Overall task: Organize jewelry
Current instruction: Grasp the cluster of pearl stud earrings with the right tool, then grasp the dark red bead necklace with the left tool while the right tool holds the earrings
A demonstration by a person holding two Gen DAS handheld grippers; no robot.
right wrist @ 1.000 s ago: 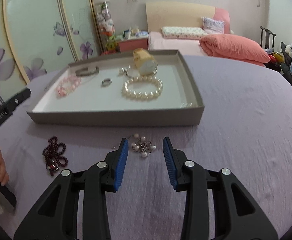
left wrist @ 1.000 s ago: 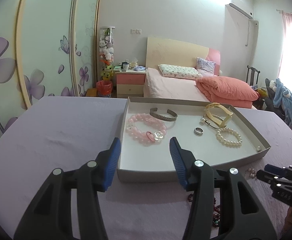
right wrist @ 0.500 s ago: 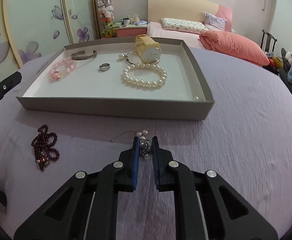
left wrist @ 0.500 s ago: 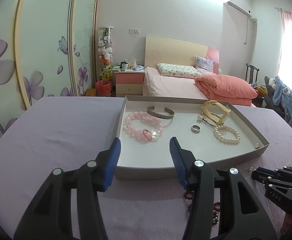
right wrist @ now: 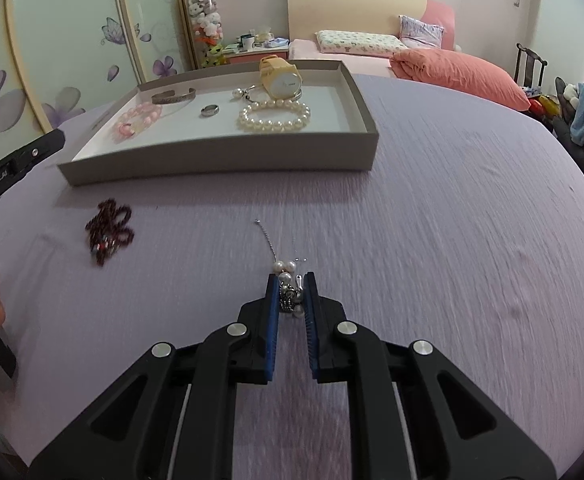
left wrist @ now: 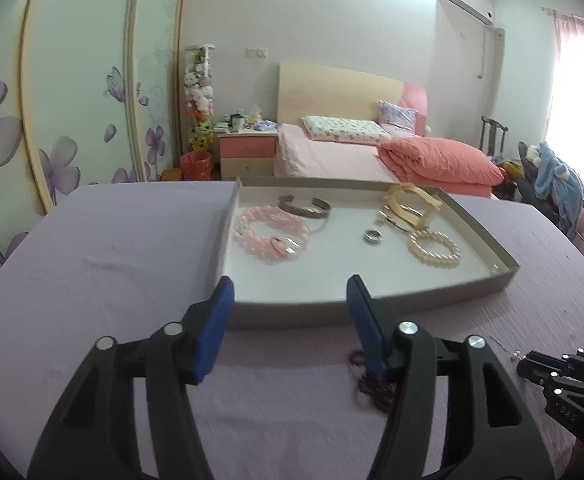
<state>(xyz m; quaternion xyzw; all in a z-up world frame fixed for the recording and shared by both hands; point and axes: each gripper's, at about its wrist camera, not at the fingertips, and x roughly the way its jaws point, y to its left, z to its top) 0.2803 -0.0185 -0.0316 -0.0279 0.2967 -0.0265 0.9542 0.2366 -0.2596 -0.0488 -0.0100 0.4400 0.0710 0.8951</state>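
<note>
Lilac cloth covers the tabletop [right wrist: 452,208], and against half a second ago the right gripper [right wrist: 291,296] has drawn back from the grey tray [right wrist: 220,160]: the gap between tray wall and blue pads is wider now, and a thin chain trails from the jaws toward 11 o'clock. One second ago these jaws stood wide apart around the pearl-and-chain piece [right wrist: 288,286]; now they are clamped on it, a few pearls showing just past the tips. The left gripper [left wrist: 290,312] looks unchanged, its jaws wide apart and holding nothing, the tray's near wall just beyond them.

"GenRoboLAI" or similar is printed on the other gripper's body at 9 o'clock in the right wrist view; the last letters are unclear.

Dark red beads [right wrist: 108,226] lie on the cloth at 10 o'clock from the right jaws, outside the tray. Inside the tray sit a pearl bracelet [right wrist: 274,116], pink bead bracelet [right wrist: 138,118], silver cuff [right wrist: 173,96], ring [right wrist: 209,110] and yellow watch [right wrist: 280,78].
</note>
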